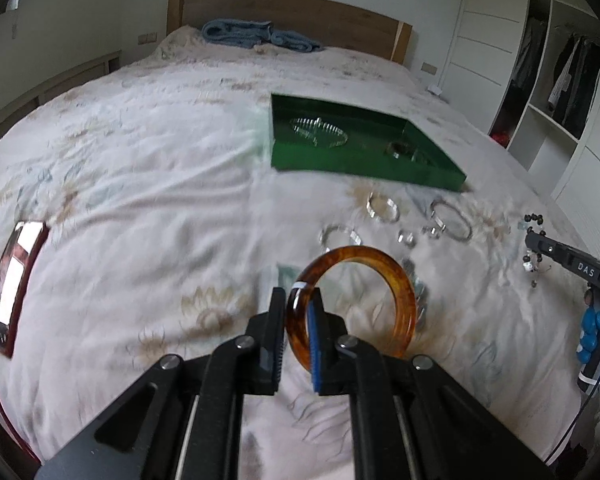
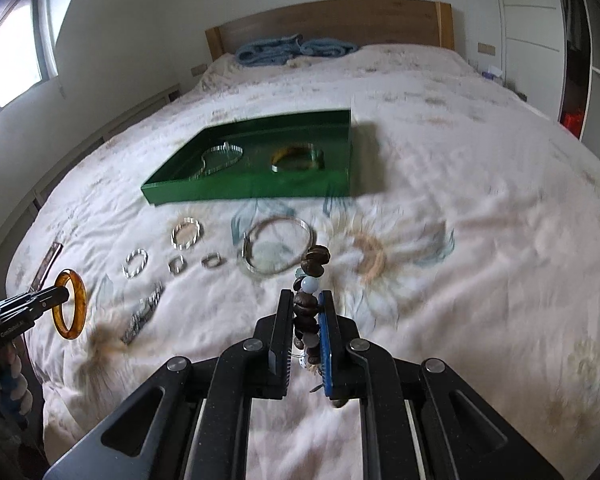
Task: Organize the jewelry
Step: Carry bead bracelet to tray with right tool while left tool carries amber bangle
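My left gripper (image 1: 299,300) is shut on an amber bangle (image 1: 396,276) and holds it above the bedspread; it also shows in the right wrist view (image 2: 70,306). My right gripper (image 2: 306,300) is shut on a brown bead bracelet (image 2: 310,280), also seen in the left wrist view (image 1: 534,248). A green tray (image 1: 364,168) (image 2: 252,192) lies on the bed ahead and holds a clear bangle (image 2: 222,158) and a gold-green bangle (image 2: 296,158). Several silver bangles (image 2: 276,250) and rings (image 2: 176,264) lie on the bedspread in front of the tray.
A phone in a red case (image 1: 14,288) lies at the left on the bed. A blue folded towel (image 1: 256,36) lies by the wooden headboard (image 1: 300,20). An open wardrobe (image 1: 560,92) stands on the right. A dark clip-like piece (image 2: 140,316) lies near the amber bangle.
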### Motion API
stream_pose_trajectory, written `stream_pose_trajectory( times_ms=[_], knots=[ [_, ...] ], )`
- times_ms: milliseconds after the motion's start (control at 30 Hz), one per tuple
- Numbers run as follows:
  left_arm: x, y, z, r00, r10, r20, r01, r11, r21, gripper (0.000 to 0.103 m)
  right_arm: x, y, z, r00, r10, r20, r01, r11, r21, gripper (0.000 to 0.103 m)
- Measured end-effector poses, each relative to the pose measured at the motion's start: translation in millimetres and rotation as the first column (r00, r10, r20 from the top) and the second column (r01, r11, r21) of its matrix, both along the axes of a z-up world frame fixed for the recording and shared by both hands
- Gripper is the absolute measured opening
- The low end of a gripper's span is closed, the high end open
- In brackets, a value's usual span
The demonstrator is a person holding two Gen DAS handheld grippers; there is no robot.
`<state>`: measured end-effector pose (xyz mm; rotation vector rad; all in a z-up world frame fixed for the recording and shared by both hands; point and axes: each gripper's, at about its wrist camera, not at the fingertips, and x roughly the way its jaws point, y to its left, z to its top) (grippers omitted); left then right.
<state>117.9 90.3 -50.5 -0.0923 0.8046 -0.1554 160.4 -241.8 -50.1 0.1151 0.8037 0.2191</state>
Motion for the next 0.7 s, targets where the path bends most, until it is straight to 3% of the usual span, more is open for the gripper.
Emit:
stream_pose_trajectory(
  times_ms=[233, 433, 700],
  knots=[
    [39.5, -5.3, 28.5, 0.999, 0.012, 0.046, -0.011, 1.0, -0.006, 0.009, 39.1, 5.6, 31.6, 0.997, 0.02, 0.068, -0.019, 1.0, -0.007, 0.012],
    [99.5, -16.5, 49.6, 0.997, 0.039, 0.073, -0.039, 0.999, -0.001, 0.009, 92.7, 31.0, 56.9, 0.99, 0.052, 0.129, -0.051, 0.999, -0.011, 0.012],
    [186.3, -38.8, 42.4, 0.993, 0.101, 0.053, -0.103, 0.994, 0.021, 0.009, 158.5, 74.2, 49.7, 0.987, 0.108, 0.122, -0.11, 0.994, 0.013, 0.012]
  ],
)
